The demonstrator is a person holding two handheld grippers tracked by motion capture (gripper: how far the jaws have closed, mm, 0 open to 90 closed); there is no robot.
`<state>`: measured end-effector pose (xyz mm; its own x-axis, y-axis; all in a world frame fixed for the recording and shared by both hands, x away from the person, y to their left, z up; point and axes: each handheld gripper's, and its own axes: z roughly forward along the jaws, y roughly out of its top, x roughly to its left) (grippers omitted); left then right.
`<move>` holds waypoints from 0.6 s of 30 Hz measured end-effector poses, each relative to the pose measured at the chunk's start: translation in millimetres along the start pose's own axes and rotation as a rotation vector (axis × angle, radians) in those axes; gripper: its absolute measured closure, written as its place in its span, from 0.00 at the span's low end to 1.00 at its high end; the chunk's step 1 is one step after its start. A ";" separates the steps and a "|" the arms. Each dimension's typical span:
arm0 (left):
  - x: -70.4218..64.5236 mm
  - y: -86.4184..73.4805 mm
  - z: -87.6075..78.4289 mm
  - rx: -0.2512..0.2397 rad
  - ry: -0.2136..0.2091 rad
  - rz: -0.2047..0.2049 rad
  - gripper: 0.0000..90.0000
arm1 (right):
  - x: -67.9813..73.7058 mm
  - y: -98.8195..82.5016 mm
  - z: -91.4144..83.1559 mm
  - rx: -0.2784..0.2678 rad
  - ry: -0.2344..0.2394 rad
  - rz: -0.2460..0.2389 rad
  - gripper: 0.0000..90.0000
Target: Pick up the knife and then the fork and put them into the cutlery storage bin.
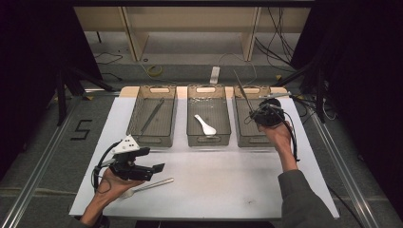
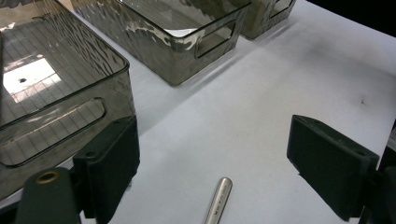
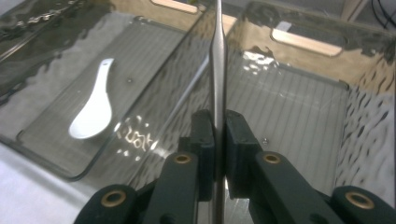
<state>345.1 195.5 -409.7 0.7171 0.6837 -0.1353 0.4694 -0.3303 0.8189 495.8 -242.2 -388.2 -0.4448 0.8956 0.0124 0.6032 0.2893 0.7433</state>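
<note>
Right gripper view: right gripper point(image 3: 218, 140) clamps a thin metal utensil point(image 3: 218, 56), perhaps a knife, over the tray point(image 3: 299, 107).

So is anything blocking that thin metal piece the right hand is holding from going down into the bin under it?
Nothing visible does. The right tool is clamped on the metal utensil above the right-hand bin, whose floor looks bare; the white spoon lies in the middle bin.

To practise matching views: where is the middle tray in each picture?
High view: middle tray at centre, between two others.
Left gripper view: top centre, right of the nearest tray.
Right gripper view: left side, holding a white spoon.
Shared landmark: the white table.
</note>
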 end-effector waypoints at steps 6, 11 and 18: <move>1.0 -2.0 -0.8 0.006 0.001 0.004 0.19 | -4.6 -3.5 12.4 0.038 -0.032 0.051 0.94; 0.6 -3.1 0.4 0.016 0.006 0.003 0.19 | -7.1 -3.9 18.1 0.054 -0.054 0.090 0.94; 2.1 -3.9 0.5 0.020 0.006 -0.001 0.19 | -10.2 -7.3 25.9 0.091 -0.079 0.138 0.93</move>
<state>345.0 197.9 -413.5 0.7136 0.6879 -0.1326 0.4805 -0.3429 0.8072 513.1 -244.7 -411.1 -0.3021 0.9517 0.0546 0.7140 0.1879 0.6744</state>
